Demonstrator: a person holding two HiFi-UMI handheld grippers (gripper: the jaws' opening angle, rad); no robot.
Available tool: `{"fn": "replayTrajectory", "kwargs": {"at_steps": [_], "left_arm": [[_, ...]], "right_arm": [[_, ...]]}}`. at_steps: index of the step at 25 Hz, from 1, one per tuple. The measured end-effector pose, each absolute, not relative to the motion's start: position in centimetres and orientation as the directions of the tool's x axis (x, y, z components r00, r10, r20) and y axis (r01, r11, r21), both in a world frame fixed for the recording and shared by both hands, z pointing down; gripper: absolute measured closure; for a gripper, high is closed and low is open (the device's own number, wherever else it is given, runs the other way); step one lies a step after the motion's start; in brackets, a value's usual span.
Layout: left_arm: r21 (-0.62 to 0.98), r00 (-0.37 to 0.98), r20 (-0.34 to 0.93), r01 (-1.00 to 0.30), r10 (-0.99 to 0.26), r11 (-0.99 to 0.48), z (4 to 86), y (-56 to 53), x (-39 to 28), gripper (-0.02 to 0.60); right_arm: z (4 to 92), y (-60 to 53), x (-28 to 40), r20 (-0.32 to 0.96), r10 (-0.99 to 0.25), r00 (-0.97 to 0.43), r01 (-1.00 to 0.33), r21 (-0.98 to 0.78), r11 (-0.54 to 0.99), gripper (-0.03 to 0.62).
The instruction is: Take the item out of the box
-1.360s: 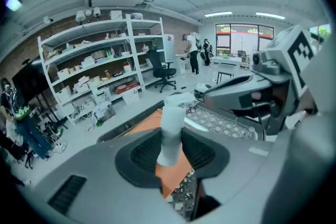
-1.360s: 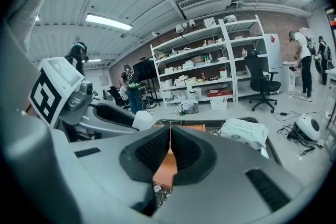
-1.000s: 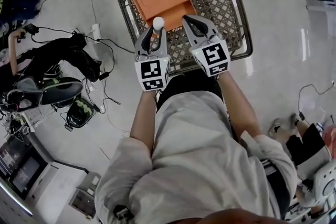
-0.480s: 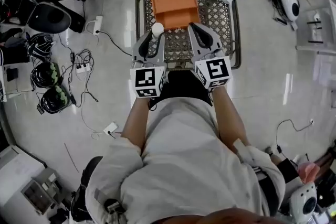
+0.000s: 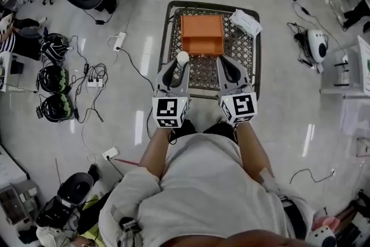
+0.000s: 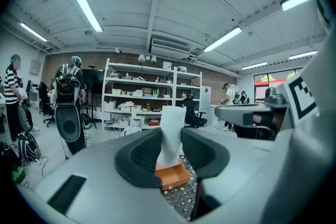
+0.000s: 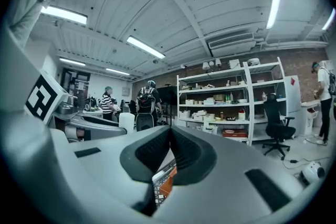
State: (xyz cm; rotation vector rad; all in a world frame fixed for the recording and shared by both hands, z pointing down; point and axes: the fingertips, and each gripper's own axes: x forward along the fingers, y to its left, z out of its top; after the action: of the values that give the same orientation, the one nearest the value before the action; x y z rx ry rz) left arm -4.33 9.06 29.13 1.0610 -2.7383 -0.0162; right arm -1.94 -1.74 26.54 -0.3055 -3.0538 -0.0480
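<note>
Left gripper (image 5: 179,65): pinching white tube (image 6: 172,131) by its lower half.
Right gripper (image 7: 169,136): pressed together, empty.
Handling: probably light, stiff, smooth.

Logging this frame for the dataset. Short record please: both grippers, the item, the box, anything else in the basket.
left gripper: shut on white item
right gripper: shut, nothing between jaws
white item: upright in the jaws, outside orange box
orange box: lies in wire basket, far half
white packet: basket's far right corner
</note>
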Motion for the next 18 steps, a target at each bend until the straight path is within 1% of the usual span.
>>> {"fn": "replayTrajectory", "kwargs": {"at_steps": [7,10,13,18], "left_arm": [[0.117,-0.786,0.123,-0.595,-0.606,0.795,26.3,7.4,-1.1,0.459],[0.128,-0.803,0.1,-0.575,-0.587,0.808,25.1,6.6,-0.2,0.46],[0.12,-0.802,0.078,-0.582,-0.592,0.804,23.8,5.7,0.7,0.46],[0.121,-0.791,0.045,-0.602,-0.611,0.789,22.2,4.2,1.0,0.459]], "right_arm": [[22.7,-2.6,0.9,0.036,0.315,-0.948,0.317,0.065,0.946,0.589],[21.8,-3.9,1.7,0.033,0.326,-0.945,0.327,0.048,0.944,0.589],[20.4,-4.7,2.1,0.01,0.339,-0.941,0.339,0.022,0.941,0.589],[18.0,-5.4,2.4,-0.046,0.332,-0.942,0.33,0.052,0.943,0.589]]}}
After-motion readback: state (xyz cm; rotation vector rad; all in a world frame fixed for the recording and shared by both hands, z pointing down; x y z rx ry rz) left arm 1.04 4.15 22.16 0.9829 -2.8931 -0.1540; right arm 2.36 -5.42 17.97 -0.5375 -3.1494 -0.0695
